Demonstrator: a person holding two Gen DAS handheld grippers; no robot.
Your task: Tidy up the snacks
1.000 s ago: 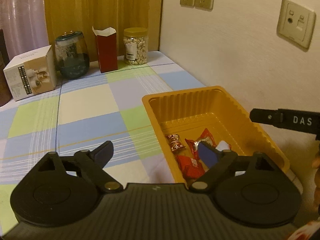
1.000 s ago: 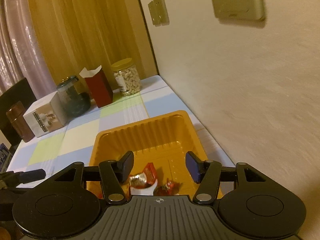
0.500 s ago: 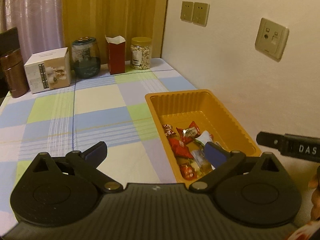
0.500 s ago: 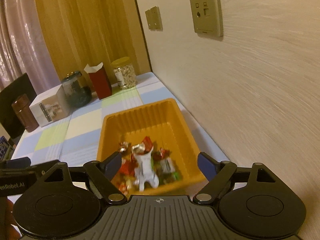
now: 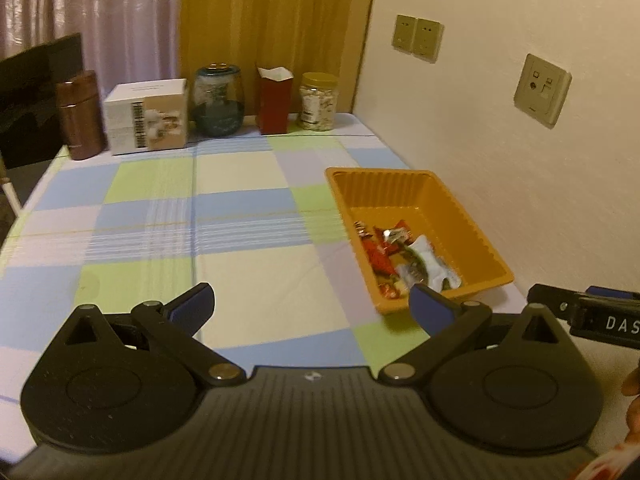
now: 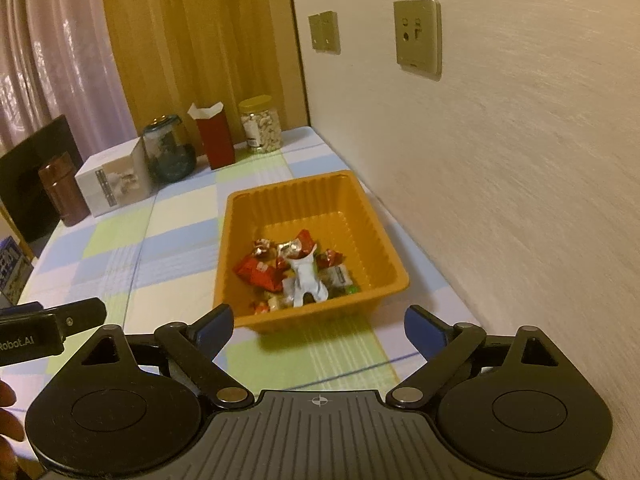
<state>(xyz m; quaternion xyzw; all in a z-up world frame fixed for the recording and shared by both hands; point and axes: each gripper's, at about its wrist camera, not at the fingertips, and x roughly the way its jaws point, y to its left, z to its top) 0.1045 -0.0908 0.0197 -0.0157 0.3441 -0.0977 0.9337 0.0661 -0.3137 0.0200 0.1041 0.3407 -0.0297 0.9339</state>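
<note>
Checked in pale blue, green and cream, the tablecloth [image 5: 248, 216] covers a table pushed against a cream wall [image 5: 520, 184] on the right, with wall sockets [image 5: 418, 38] and a separate outlet plate [image 5: 542, 89] on it. Along the far edge, in front of an ochre curtain [image 5: 276, 16], stand a brown canister [image 5: 79, 114], a white box [image 5: 147, 117], a dark glass jar [image 5: 218, 100], a red carton [image 5: 273, 100] and a nut jar [image 5: 318, 101] with a yellow lid, in that order from left to right. An orange tray [image 6: 236, 240] sits on the right side of the table, near the wall, and the snacks [image 6: 296, 270] lie heaped in its near half: red wrappers, a silvery one and a crumpled white packet on top. The left gripper [image 5: 310, 306] hangs over the near part of the cloth, left of the tray, jaws spread wide and holding nothing. The right gripper [image 6: 318, 324] hovers just short of the tray's near rim, likewise wide apart and empty-handed, with neither blue pad touching the tray.
</note>
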